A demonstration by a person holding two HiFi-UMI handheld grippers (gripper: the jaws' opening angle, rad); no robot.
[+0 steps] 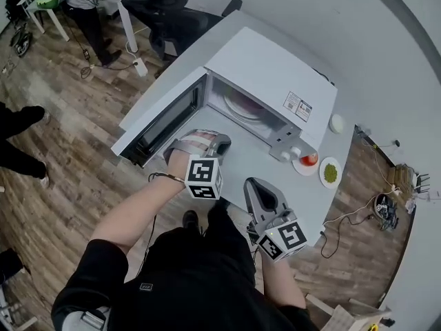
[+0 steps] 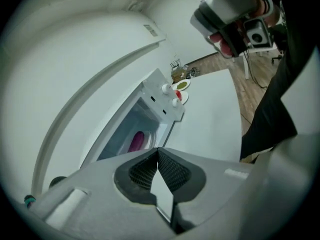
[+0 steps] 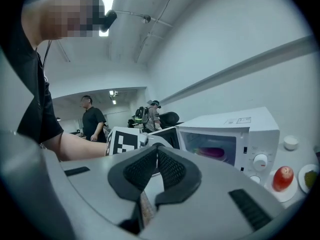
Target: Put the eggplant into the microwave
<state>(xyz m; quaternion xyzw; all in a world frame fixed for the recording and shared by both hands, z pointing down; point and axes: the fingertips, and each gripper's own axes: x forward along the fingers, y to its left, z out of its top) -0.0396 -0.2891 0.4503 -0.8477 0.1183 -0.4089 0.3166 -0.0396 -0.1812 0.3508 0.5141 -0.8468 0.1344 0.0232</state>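
The white microwave stands on the white table with its door swung open to the left. The purple eggplant lies inside on the turntable plate, and it also shows through the opening in the right gripper view. My left gripper is in front of the open cavity, shut with nothing between its pads. My right gripper hangs lower over the table's near edge, also shut and empty.
A plate with a red tomato, a small dish of something green and a white round object sit right of the microwave. A black office chair stands behind the table. People stand in the background.
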